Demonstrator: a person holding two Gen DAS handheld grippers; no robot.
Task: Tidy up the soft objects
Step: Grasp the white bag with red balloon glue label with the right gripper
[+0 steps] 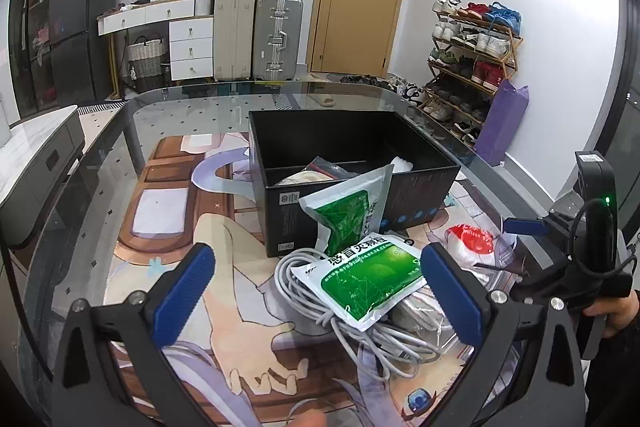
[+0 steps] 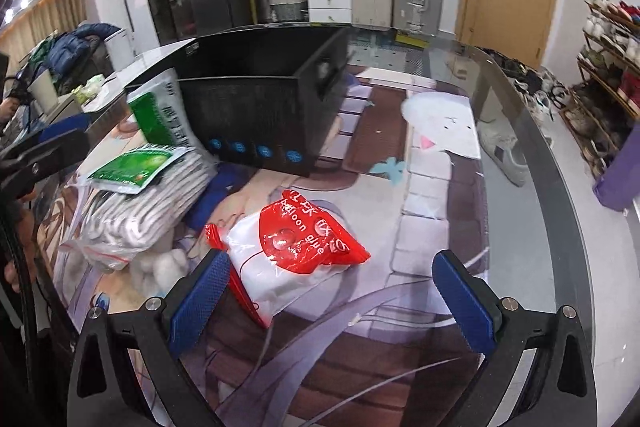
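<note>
- One glass table with a printed mat spread over it; its curved rim runs round the far and right sides, and in the right wrist view the mat lies bare to the right of the packets.
- One black box, open-topped, stands mid-table. It holds at least two soft items, one of them white. Bare mat lies to its left.
- One coil of grey cable lies in front of the box, under a green pouch.
- Two green-and-white pouches: one leans upright against the box's near wall, long axis roughly vertical; the other lies flat on the cable, long axis slanting from near right to far left.
- One red-and-white packet lies flat on the mat to the right of the cable, red end pointing toward the box.
- Left gripper: jaws spread wide, gripping nothing, above the flat pouch.
- Right gripper: jaws spread wide, gripping nothing, its left pad right at the packet's near edge.
</note>
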